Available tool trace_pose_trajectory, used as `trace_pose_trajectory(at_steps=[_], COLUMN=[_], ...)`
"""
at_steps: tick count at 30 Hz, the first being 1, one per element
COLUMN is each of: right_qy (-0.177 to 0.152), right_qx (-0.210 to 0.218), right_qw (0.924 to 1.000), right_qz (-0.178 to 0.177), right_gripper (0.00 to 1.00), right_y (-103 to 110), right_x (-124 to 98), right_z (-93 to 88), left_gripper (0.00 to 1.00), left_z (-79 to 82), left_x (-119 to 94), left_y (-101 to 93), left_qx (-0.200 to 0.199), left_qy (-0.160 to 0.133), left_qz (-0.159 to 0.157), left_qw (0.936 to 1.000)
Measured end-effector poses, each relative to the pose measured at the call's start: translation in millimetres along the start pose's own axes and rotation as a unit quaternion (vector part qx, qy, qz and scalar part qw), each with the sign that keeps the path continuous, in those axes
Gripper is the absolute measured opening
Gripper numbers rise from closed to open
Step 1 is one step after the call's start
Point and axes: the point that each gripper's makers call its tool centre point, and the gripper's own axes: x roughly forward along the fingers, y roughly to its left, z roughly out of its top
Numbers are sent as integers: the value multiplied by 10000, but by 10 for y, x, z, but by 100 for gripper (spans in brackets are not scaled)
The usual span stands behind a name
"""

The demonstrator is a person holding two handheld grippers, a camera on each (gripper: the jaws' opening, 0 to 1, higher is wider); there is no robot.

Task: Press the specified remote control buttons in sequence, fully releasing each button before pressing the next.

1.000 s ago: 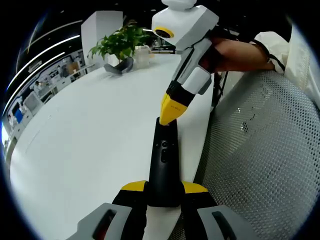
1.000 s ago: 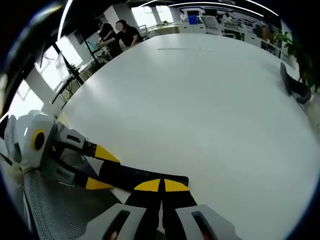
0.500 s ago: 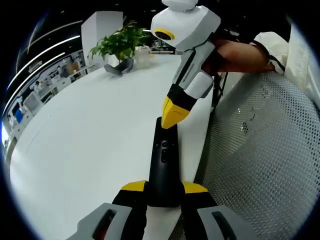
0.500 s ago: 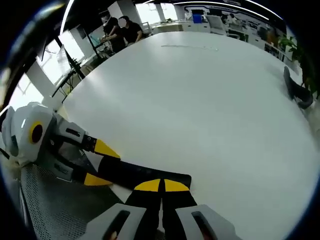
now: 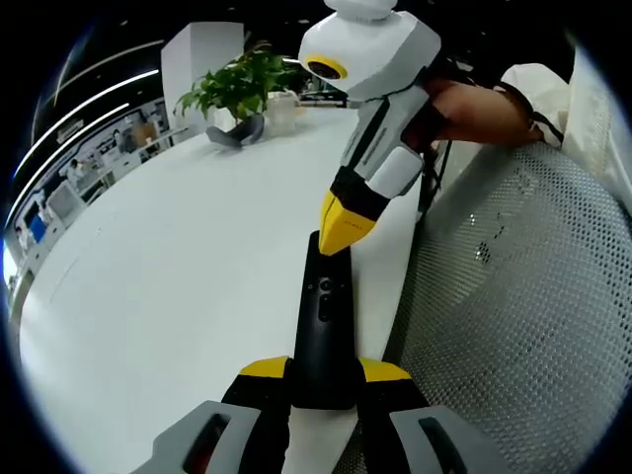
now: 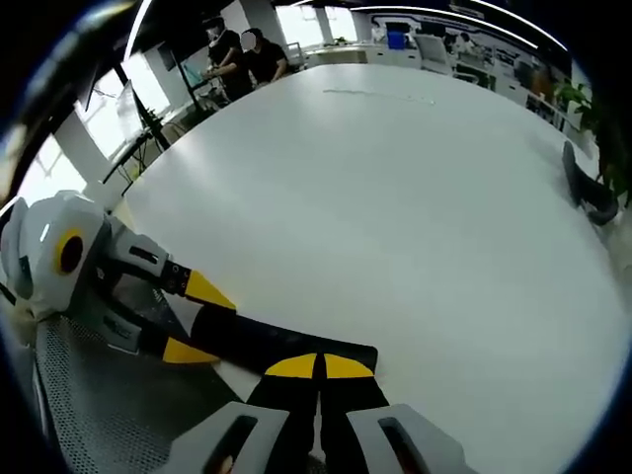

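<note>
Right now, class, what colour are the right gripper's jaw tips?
Yellow on the right gripper, clearest in the left gripper view.

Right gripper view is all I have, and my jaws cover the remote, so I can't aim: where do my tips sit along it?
Observer: The left gripper view shows the right gripper, shut, meeting the remote at its far end.
Operator: Are the buttons covered?
Observer: No, the buttons lie bare, nearer the holding end than your tips.
Operator: Who holds it?
Observer: The left gripper clamps the near end from both sides.
</note>
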Motion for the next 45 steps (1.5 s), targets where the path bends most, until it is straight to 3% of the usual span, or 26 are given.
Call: trace_pose_trajectory(at_steps=[14,32,45], right_qy=[28,-35,-29], right_qx=[119,-371,-488], right_qw=[9999,9993,9988], right_qz=[-6,46,-9], right_gripper=[0,0,0], right_y=[-10,77,81], right_x=[-7,49,35], right_z=[9,45,21], left_gripper=[24,25,25], left_z=[-2,27,37], left_x=[5,36,33], left_y=[-6,-36,-39], left_qx=[11,57,59], left_qy=[13,-36,-56], left_qz=[-12,-65,-66], left_qw=[10000,10000,9999])
